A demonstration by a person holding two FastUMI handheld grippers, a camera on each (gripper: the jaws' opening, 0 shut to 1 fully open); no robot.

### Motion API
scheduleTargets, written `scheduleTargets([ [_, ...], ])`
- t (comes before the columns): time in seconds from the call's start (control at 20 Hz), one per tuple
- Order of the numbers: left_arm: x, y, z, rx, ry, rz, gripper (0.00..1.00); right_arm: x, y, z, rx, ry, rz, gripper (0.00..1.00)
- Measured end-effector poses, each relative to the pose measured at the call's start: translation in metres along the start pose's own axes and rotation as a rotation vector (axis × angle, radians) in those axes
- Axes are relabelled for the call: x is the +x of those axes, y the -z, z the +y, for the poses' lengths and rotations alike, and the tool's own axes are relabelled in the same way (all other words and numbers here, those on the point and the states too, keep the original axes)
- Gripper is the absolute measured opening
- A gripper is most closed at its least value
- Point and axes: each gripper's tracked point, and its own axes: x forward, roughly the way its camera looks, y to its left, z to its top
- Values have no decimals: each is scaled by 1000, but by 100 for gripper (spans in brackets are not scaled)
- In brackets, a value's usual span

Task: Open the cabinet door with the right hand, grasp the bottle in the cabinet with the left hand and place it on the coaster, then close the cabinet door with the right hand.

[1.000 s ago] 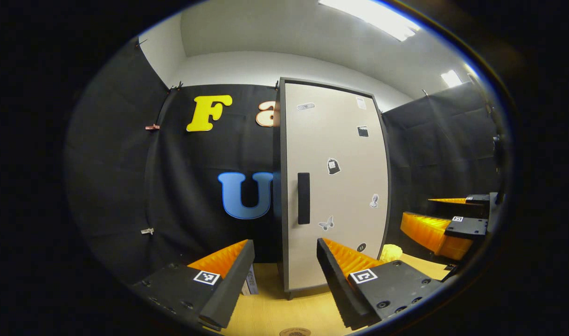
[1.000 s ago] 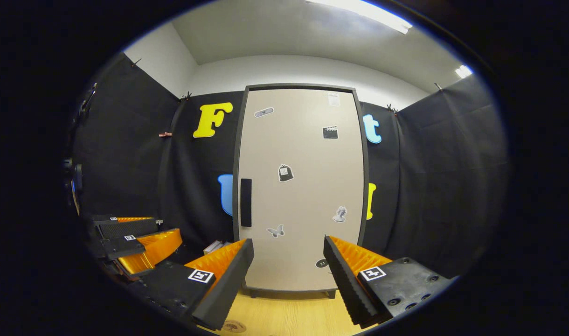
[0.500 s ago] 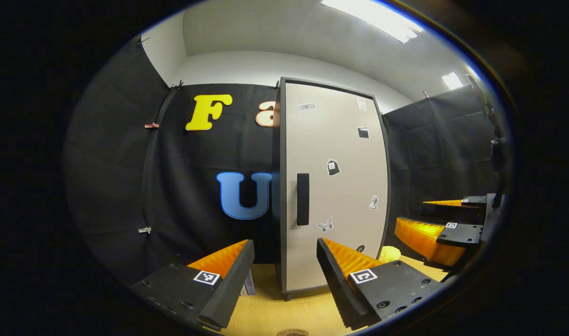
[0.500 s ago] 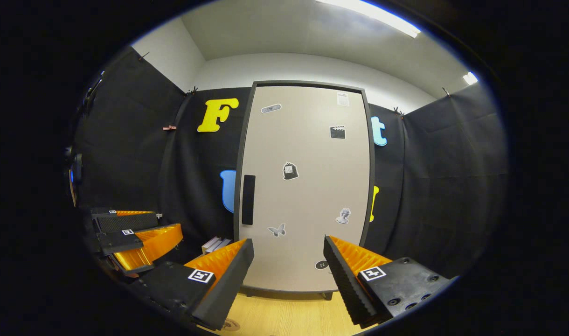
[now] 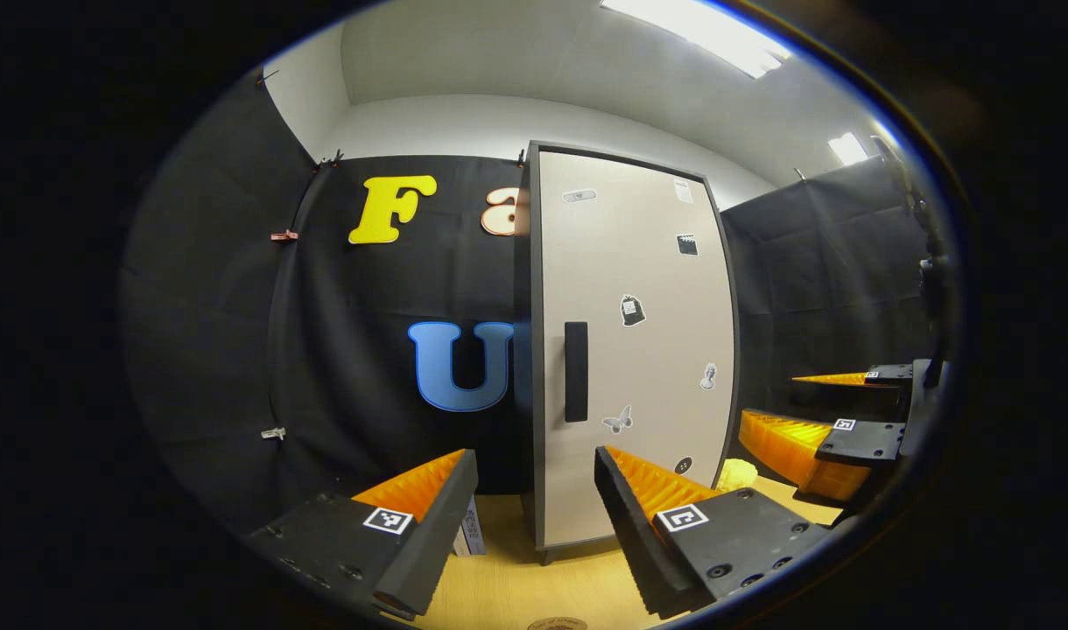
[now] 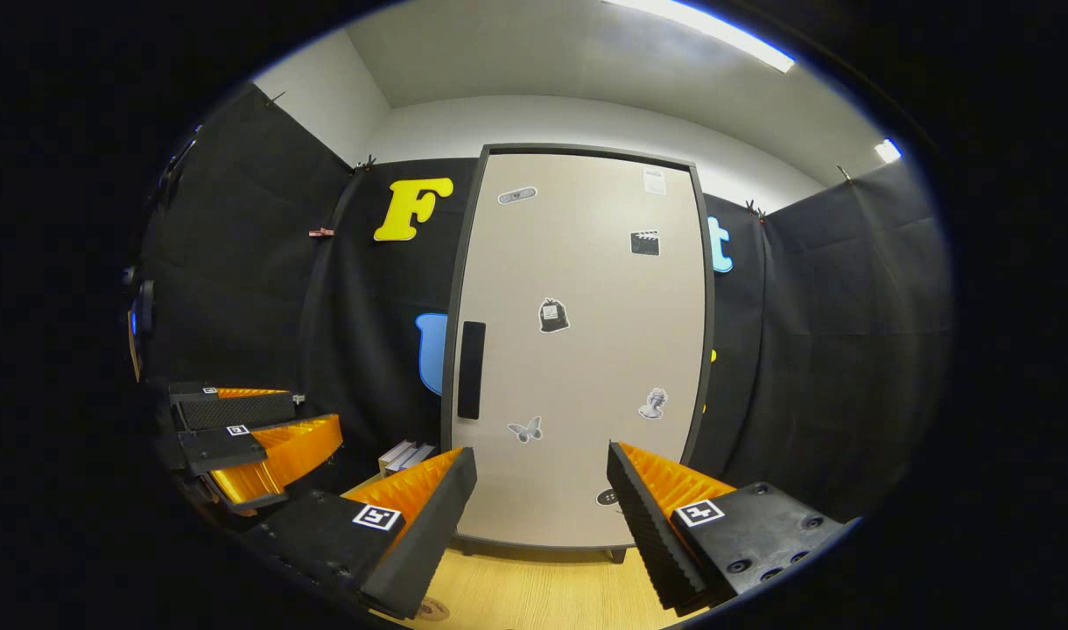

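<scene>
A tall beige cabinet [image 6: 578, 350] with a dark frame stands on the wooden table, door shut, with a black vertical handle [image 6: 471, 370] at the door's left edge. Its inside is hidden. My right gripper [image 6: 541, 507] is open in front of the door, apart from it. The left gripper view has the same cabinet [image 5: 630, 350] and handle [image 5: 575, 372] at an angle; my left gripper [image 5: 534, 512] is open and holds nothing. A round coaster [image 5: 556, 624] lies at the table's near edge. Each view has the other gripper off to its side: the right one [image 5: 836, 433], the left one [image 6: 254, 433].
A small yellow object [image 5: 734, 473] lies on the table right of the cabinet. Some flat white items [image 6: 404, 456] lean beside the cabinet's left foot. Black cloth walls close in the booth on three sides. Light wooden tabletop [image 6: 543, 595] runs in front of the cabinet.
The right gripper has drawn a little nearer to the cabinet, so the door looks larger and sits further right. The left gripper has barely shifted. Both stay open.
</scene>
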Motion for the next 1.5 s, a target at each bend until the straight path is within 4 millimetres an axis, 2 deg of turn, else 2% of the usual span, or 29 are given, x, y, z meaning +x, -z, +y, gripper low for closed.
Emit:
scheduleTargets([
  [0.25, 1, 7, 8, -11, -4, 14, 86, 20, -1, 17, 12, -32, 0, 97],
  [0.4, -1, 15, 15, -31, -12, 38, 86, 42, -4, 32, 17, -55, -13, 96],
  [0.75, -1, 34, 63, -63, -101, 87, 86, 123, -13, 76, 37, -96, -61, 95],
  [0.85, -1, 38, 77, -72, -130, 94, 86, 145, -10, 89, 67, -116, -59, 95],
  [1.05, 5, 37, 98, -35, -159, 84, 87, 187, -2, 89, 72, -60, -53, 95],
  [1.2, 9, 35, 110, -22, -175, 70, 87, 209, 6, 85, 75, -18, -40, 87],
  [1.3, 10, 35, 111, -24, -176, 60, 87, 217, 10, 88, 87, -18, -30, 75],
  [1.45, 12, 36, 115, -24, -174, 56, 87, 225, 10, 91, 100, -2, -38, 74],
  [1.5, 13, 35, 117, -23, -171, 54, 87, 227, 8, 90, 98, 16, -46, 58],
])
